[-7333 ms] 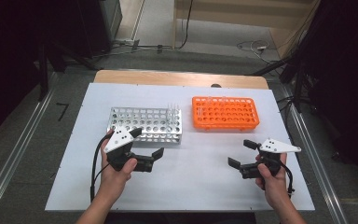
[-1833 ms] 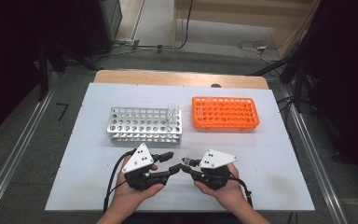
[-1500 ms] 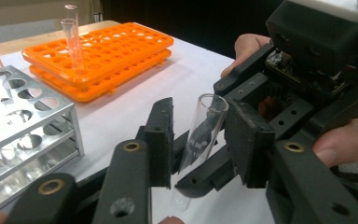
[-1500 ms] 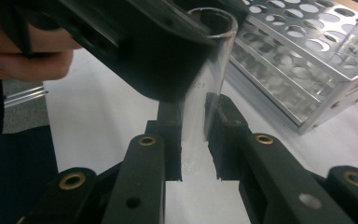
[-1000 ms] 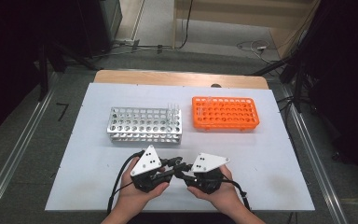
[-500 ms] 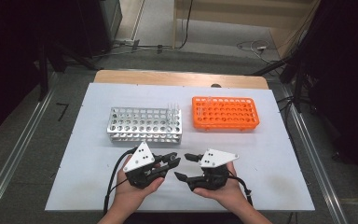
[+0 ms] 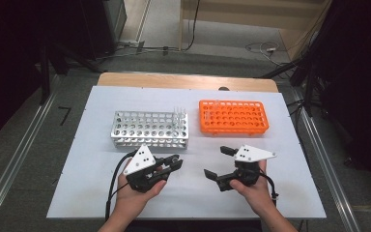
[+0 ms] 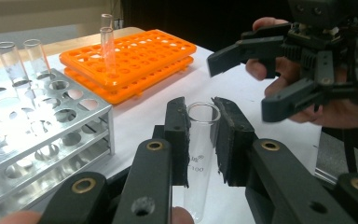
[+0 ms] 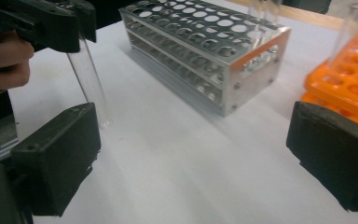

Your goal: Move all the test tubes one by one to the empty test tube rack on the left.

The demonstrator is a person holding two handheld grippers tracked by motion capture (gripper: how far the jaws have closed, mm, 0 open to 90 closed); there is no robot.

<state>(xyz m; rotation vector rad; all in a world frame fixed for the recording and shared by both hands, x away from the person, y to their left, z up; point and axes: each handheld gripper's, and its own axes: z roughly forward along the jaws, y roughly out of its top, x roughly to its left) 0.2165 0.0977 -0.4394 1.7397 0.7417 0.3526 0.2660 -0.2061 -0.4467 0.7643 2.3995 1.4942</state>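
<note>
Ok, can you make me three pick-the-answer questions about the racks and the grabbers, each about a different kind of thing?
1. Where is the glass tube?
A. between the left gripper's jaws
B. lying on the table
C. in the right gripper

2. What colour is the rack on the right in the high view?
A. blue
B. orange
C. green

3. How are the right gripper's jaws?
A. clamped on a tube
B. shut on nothing
C. wide open and empty

Answers: 1 A, the left gripper view shows both pads pressing the tube. 2 B, it is bright orange beside the silver rack. 3 C, the jaws stand far apart with only table between.
</note>
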